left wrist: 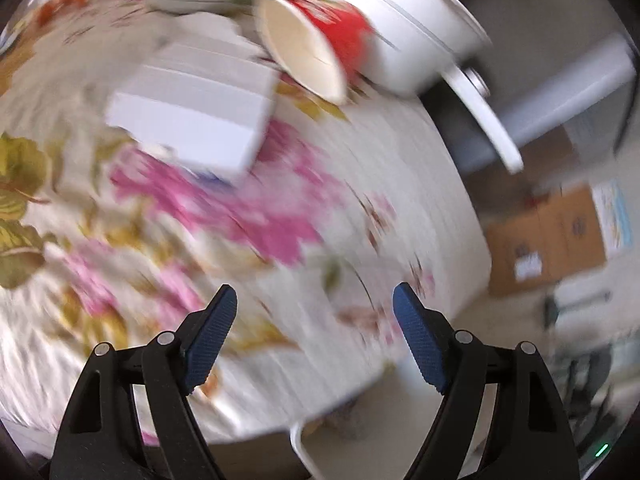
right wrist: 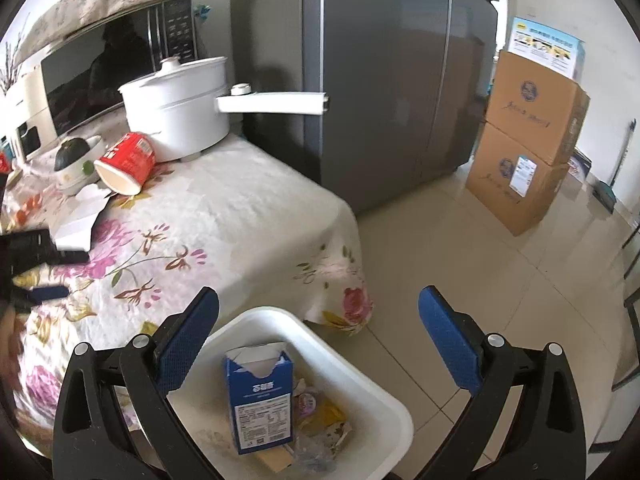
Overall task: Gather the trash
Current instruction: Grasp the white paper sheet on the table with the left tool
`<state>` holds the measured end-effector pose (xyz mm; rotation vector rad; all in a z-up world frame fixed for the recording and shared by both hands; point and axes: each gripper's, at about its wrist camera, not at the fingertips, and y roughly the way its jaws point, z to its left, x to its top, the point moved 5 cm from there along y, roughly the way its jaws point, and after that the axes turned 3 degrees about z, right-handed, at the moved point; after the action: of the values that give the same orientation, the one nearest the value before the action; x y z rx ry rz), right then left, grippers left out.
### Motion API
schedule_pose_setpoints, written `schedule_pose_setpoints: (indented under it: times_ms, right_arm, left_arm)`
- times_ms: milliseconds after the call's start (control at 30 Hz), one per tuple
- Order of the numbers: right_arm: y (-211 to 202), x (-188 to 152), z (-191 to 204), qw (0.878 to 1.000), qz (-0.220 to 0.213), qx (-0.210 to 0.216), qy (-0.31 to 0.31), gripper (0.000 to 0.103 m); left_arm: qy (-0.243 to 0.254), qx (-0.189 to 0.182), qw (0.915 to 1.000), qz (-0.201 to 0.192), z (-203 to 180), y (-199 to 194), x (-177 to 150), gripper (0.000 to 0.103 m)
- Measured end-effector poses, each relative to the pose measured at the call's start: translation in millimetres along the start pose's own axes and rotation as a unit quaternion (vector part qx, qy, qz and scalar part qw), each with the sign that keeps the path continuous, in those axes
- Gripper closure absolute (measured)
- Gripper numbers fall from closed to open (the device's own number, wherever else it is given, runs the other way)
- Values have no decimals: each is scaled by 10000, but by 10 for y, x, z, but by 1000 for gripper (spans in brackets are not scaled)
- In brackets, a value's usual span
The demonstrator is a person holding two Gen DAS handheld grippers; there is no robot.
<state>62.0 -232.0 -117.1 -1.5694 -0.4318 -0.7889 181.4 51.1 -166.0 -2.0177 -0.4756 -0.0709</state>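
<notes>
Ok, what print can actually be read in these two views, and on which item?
Blue carton in the white bin: white logo and label print, too small to read.
Red paper cup: white lettering, blurred.
Cardboard boxes: script logo and stickers, unreadable.
Microwave keypad: unreadable.
Nothing reads clearly.

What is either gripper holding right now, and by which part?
Nothing. The left gripper and the right gripper both have open jaws with nothing between them; the blue carton lies loose in the bin.

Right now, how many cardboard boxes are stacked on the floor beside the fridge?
2. The lower cardboard box sits on the floor tiles; the upper cardboard box rests directly on it. A smaller blue printed box sits on top. Others may be hidden behind.
</notes>
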Motion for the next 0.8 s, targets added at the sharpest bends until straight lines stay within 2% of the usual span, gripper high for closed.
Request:
schedule_pose_setpoints:
  times_ms: [133,200,267,433,500,533,633,800]
  right_arm:
    - [81,6,51,9997,179,144,25,7]
    - [108,-1,67,9995,238,181,29,7]
    - [144,-10,99,9992,313,229,4,7]
    - [232,-35,211,9983,463,315,-153,7]
    - [255,-39,277,9978,503,359,-239,7]
    - [262,-42,299,9976,512,369,-276,7]
    - [302,-53,373,9970,562,386,-373,7]
    - [368,-79,421,9958,693,416,-420,7]
  left_arm:
    - [-401,-102,9984,-395,311,-133,474,25]
    - [-511,80,9962,-700,529,-198,720,25]
    - [-735,62,9936,-856,765,-212,901,25]
    - [-1351,-409,9859,-901,1266,-174,1164,25]
    - [-1624,-722,9802,-874,1425,-118,1219,25]
    - [-1747,-1004,9757,-856,1489,-89,1242,25]
    - [-1804,-1316,9712,-828,1520,-19,1281,25]
    - [-1714,-1538,9699,-794,1442,44,1333,26]
